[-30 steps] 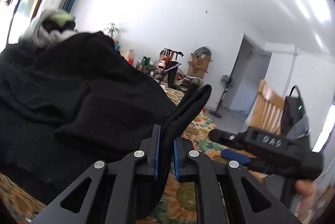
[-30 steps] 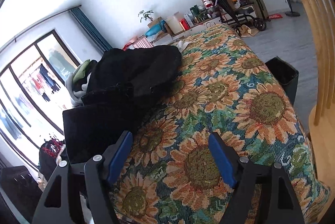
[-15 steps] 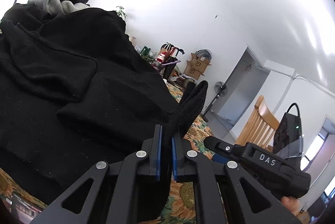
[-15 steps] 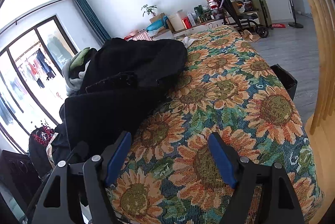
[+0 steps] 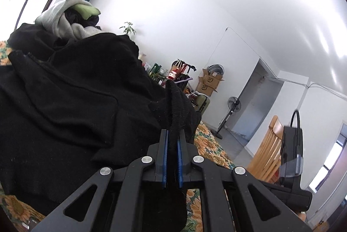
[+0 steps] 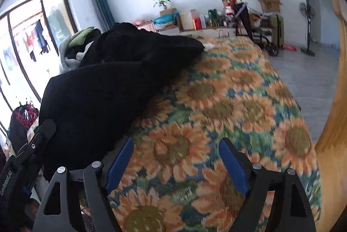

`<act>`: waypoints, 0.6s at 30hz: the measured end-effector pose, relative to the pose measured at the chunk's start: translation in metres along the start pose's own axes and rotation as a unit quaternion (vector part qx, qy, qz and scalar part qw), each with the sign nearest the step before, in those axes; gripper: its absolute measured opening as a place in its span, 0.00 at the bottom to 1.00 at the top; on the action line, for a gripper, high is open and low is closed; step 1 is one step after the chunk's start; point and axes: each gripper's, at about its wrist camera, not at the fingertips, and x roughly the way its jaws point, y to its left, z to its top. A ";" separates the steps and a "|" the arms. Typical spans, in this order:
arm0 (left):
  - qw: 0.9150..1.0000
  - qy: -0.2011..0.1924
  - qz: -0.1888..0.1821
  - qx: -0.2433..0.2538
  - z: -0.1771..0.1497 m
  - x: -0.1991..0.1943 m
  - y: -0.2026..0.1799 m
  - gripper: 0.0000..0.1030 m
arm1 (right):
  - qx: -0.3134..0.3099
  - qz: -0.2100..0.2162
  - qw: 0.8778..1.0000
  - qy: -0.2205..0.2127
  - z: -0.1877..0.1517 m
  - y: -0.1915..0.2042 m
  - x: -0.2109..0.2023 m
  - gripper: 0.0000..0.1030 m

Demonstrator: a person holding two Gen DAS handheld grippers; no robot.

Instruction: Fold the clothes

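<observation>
— Where's the black garment (image 5: 71, 101)?

— Heaped on the sunflower-print cover (image 6: 227, 101), one fold of its edge pinched tight between my left gripper's (image 5: 172, 158) jaws.

— And your other side?

— My right gripper's (image 6: 175, 164) jaws are spreading wider, nothing between them, only sunflowers below. The garment lies just left of it. Behind the black heap sits a grey and green clothes pile (image 5: 71, 17).

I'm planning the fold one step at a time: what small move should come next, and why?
Probably bring the right claw onto another edge of the black garment. Its jaws are opening with nothing between them, over the sunflower cloth, while the left claw is clamped on a fold.
</observation>
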 end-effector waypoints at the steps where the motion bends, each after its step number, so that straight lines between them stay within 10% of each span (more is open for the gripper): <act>1: 1.000 0.000 -0.002 0.007 0.001 0.002 -0.001 0.07 | -0.008 -0.007 1.000 -0.013 0.006 0.003 -0.003 0.81; 5: 0.999 0.006 -0.003 0.037 -0.005 0.003 -0.008 0.07 | 0.031 0.015 0.999 -0.042 0.039 -0.009 -0.013 0.83; 14: 0.995 0.025 -0.018 0.096 -0.022 0.013 -0.028 0.07 | 0.082 0.006 0.990 0.116 0.105 -0.058 0.090 0.77; 18: 0.987 0.023 -0.012 0.160 -0.036 0.014 -0.043 0.07 | 0.104 0.093 0.980 0.142 0.090 -0.064 0.096 0.70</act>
